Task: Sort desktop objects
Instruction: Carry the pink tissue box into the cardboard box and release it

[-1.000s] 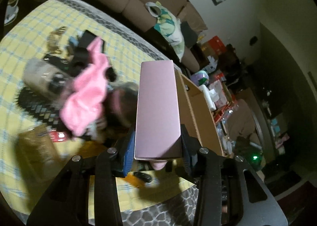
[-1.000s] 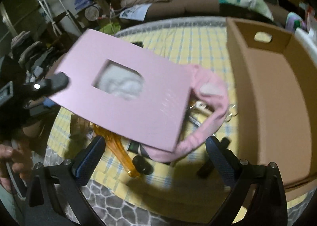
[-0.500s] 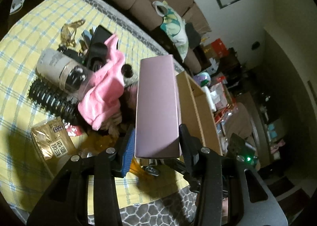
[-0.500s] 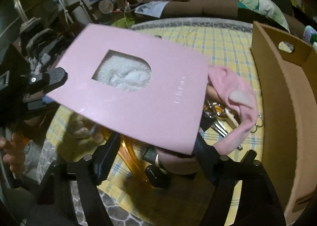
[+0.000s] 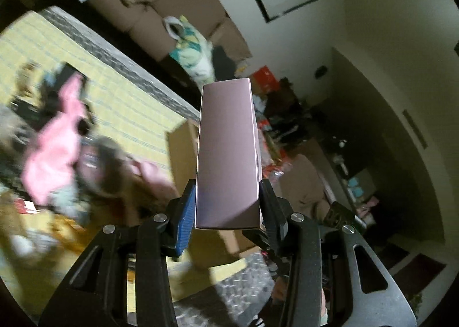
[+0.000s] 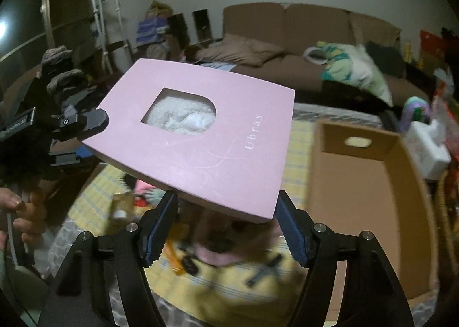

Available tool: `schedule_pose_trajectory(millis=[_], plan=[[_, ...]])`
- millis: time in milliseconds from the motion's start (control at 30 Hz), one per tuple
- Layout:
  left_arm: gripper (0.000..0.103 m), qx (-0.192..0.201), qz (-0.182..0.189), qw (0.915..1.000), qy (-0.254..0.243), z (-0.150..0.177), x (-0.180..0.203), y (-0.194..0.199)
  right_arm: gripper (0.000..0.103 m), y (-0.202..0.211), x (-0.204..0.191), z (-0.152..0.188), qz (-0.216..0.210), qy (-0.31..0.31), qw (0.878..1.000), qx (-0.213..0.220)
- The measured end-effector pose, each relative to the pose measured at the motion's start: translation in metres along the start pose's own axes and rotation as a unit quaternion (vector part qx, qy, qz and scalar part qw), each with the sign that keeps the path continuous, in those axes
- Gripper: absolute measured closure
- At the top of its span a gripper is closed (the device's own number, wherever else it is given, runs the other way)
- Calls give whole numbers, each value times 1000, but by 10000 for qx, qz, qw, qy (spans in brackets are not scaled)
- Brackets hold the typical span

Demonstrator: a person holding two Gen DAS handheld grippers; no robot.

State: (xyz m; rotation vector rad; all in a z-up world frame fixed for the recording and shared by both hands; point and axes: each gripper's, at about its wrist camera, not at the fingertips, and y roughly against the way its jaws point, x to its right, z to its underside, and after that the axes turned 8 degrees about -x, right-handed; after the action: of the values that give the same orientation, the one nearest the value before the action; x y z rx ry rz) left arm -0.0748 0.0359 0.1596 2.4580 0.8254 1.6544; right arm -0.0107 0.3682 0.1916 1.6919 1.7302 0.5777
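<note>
Holding the pink box [image 6: 200, 137] off the table between both tools, you have it clamped across its thin side by your left gripper [image 5: 226, 212]; in the left wrist view both pads press flat on the box's narrow face. From the right wrist view the same gripper shows as a black jaw [image 6: 86, 123] at the box's left edge, with your hand [image 6: 25, 212] below it.

Your right gripper [image 6: 226, 226] sits under the near edge of the box, fingers on either side of it. The blue pad [image 6: 157, 229] on the left side meets the underside corner; the pad on the other side [image 6: 292, 232] stands just beside the box's corner, and whether it presses I cannot tell.

Box face is tilted, window cut-out and "Ubras" lettering up. The cardboard carton [image 6: 373, 212] lies open-topped to the right, its near wall just beside the box's right edge, its floor bare. Beneath the box, blurred clutter, including a pink cloth [image 5: 54, 155], covers the yellow checked tablecloth [image 5: 129, 103].
</note>
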Motion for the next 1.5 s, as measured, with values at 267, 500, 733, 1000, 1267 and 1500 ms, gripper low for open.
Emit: schedule_pose_trajectory(millis=[267, 500, 733, 1000, 1267, 1500], plan=[[63, -549, 353, 9978, -77, -28, 32, -112, 31, 36, 81, 1, 704, -102, 9974, -83], [62, -1050, 218, 9934, 409, -49, 10, -226, 31, 5, 177, -13, 1040, -18, 9925, -640], [54, -1319, -497, 9893, 373, -57, -7, -283, 32, -46, 229, -10, 1072, -40, 9880, -1110], [15, -1214, -1214, 9845, -364, -43, 33, -248, 40, -100, 233, -5, 1500, 224, 9720, -1795], [15, -1306, -1470, 9772, -803, -28, 47, -196, 35, -116, 232, 3, 1413, -212, 9586, -2463], [15, -1464, -1647, 9722, -794, -5, 29, -159, 26, -146, 230, -6, 1802, -75, 9467, -2670]])
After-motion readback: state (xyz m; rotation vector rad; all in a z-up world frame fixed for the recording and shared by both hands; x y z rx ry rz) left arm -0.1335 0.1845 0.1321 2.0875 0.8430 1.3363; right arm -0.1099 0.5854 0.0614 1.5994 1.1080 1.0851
